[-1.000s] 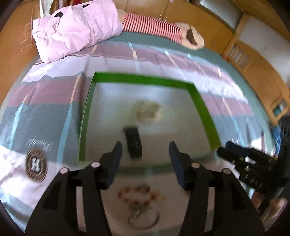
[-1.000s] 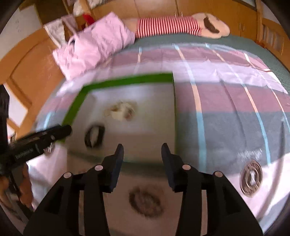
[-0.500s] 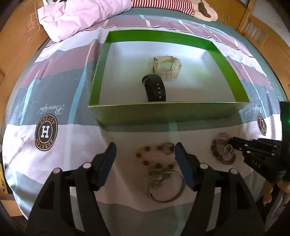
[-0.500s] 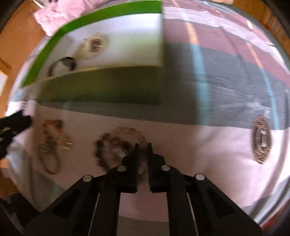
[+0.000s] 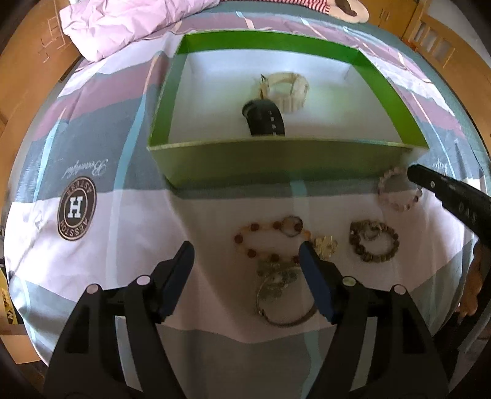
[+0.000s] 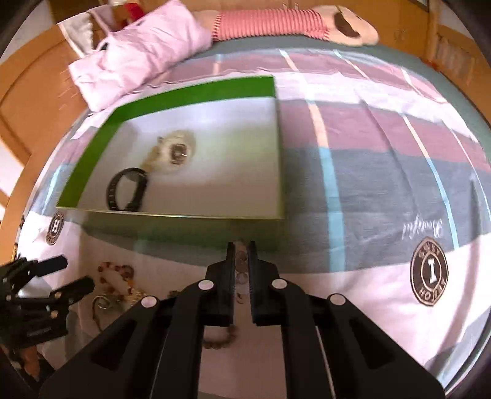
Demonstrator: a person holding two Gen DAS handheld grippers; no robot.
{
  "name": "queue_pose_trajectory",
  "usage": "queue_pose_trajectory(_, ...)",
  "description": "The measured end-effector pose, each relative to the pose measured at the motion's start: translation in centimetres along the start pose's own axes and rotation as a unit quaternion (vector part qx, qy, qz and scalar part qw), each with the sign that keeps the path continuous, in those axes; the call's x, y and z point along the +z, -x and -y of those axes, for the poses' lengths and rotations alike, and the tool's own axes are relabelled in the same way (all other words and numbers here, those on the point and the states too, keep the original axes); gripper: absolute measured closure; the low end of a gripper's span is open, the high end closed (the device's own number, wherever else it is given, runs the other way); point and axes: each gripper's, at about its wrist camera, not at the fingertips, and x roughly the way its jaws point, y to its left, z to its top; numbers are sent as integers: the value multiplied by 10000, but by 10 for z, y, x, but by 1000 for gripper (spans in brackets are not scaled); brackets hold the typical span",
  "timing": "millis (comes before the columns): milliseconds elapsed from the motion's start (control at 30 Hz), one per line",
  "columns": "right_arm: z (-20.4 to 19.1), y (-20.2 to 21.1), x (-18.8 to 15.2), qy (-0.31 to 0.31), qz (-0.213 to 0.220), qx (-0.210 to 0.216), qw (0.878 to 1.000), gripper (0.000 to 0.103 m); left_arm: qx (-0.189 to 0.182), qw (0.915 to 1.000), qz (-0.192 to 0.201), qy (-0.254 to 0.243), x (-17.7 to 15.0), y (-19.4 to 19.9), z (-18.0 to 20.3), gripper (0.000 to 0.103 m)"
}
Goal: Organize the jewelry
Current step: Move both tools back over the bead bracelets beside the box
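Note:
A green box [image 5: 276, 159] with a white floor stands on the bed and holds a black band [image 5: 265, 118] and a cream bracelet [image 5: 287, 89]. In front of it on the sheet lie an amber bead bracelet [image 5: 270, 236], a metal bangle [image 5: 284, 299] and a dark bead bracelet [image 5: 374, 241]. My left gripper [image 5: 247, 273] is open above the amber beads and bangle. My right gripper [image 6: 241, 250] is shut on a pale pink bead bracelet [image 5: 397, 190], held lifted near the box's front right corner; it also shows in the right wrist view [image 6: 241, 267].
A pink pillow [image 6: 138, 61] and a striped plush toy [image 6: 291, 24] lie at the far end of the bed. A wooden headboard [image 6: 30, 98] rises on the left. The patterned sheet [image 6: 383, 184] spreads to the right of the box.
My right gripper closed on the pale pink bracelet and lifted it away from the dark bead bracelet toward the box. My left gripper moved nearer the jewelry on the sheet.

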Motion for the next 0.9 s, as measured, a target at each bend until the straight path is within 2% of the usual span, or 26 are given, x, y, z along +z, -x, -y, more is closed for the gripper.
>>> queue_pose_trajectory(200, 17, -8, -5, -205, -262, -104, 9994, 83, -381, 9988, -292, -111, -11, -8, 10, 29)
queue_pose_trajectory(267, 14, -8, -5, -217, -263, -133, 9993, 64, -314, 9985, -378, -253, -16, -13, 19, 25)
queue_pose_trajectory(367, 11, -7, -4, -194, -235, -196, 9993, 53, -185, 9978, -437, -464, -21, -18, 31, 22)
queue_pose_trajectory(533, 12, -10, -5, -191, -316, -247, 9990, 52, 56, 9962, -587, -640, -25, -31, 43, 24)
queue_pose_trajectory(600, 11, -11, -6, -177, -360, -203, 9990, 52, 31, 9960, -641, -622, -26, -34, 43, 41)
queue_pose_trajectory(733, -3, -7, -11, 212, -532, 153, 9982, 52, -7, 9966, -615, -547, -24, -32, 41, 41)
queue_pose_trajectory(800, -12, -7, -16, 538, -553, -80, 9970, 53, -40, 9968, -637, -482, -24, -32, 37, 41)
queue_pose_trajectory(900, -9, -11, -16, 524, -573, -304, 9965, 53, -204, 9971, -626, -371, -19, -24, 21, 42)
